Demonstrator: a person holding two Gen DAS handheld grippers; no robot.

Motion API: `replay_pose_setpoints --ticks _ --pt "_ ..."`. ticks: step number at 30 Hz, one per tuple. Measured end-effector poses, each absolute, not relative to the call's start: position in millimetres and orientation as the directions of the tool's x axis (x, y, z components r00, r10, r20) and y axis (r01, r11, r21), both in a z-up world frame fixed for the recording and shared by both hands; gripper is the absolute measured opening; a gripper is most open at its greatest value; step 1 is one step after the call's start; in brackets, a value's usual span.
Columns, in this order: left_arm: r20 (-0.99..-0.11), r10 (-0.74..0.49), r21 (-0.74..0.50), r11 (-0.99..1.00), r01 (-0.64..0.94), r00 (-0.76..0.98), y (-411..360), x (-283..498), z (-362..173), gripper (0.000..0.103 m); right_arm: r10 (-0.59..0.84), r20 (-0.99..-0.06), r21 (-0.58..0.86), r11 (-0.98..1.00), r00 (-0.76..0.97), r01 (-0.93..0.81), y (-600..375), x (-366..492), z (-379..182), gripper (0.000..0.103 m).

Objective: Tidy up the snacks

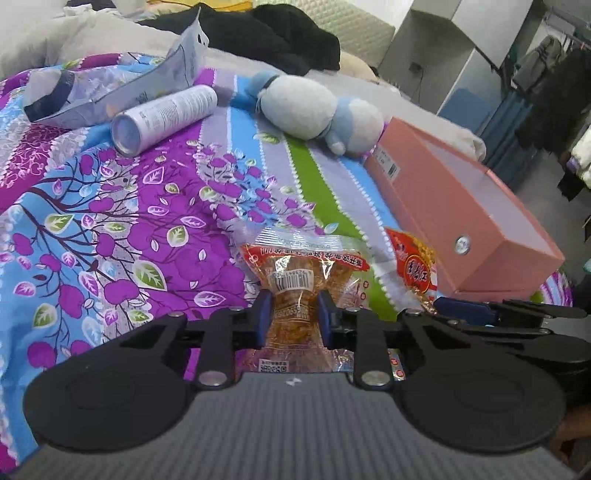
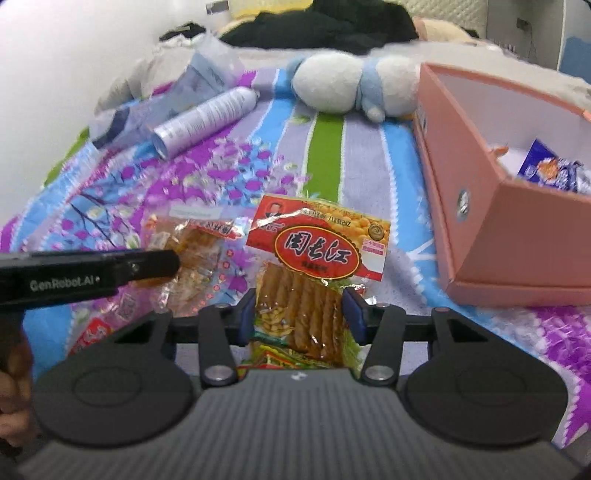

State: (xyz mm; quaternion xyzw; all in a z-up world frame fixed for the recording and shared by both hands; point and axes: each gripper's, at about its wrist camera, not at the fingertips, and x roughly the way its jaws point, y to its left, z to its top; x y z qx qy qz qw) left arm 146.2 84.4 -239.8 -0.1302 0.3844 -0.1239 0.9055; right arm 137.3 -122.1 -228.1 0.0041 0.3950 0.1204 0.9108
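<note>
My left gripper is shut on a clear packet of brown snack, its blue pads squeezing the packet's middle above the bedspread. My right gripper is shut on a red-labelled snack packet with brown sticks inside, pinched across its lower half. In the left wrist view the red-labelled packet and the right gripper's fingers show at the right. In the right wrist view the left gripper's body crosses from the left, holding the clear packet. A pink box stands open at the right with a blue snack bag inside.
A floral bedspread covers the bed. A white spray can, a crumpled silver-blue pouch and a blue-and-white plush toy lie further back. Black clothing is piled beyond. A hand shows at the lower left.
</note>
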Motion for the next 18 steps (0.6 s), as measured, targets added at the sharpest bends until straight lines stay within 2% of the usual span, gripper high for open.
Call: replay_pose_setpoints --ticks 18 --pt "-0.593 -0.319 -0.316 0.937 0.151 0.739 69 121 -165 0.028 0.221 -0.599 0.093 0.974 0.769 -0.207 -145 110 -156 0.051"
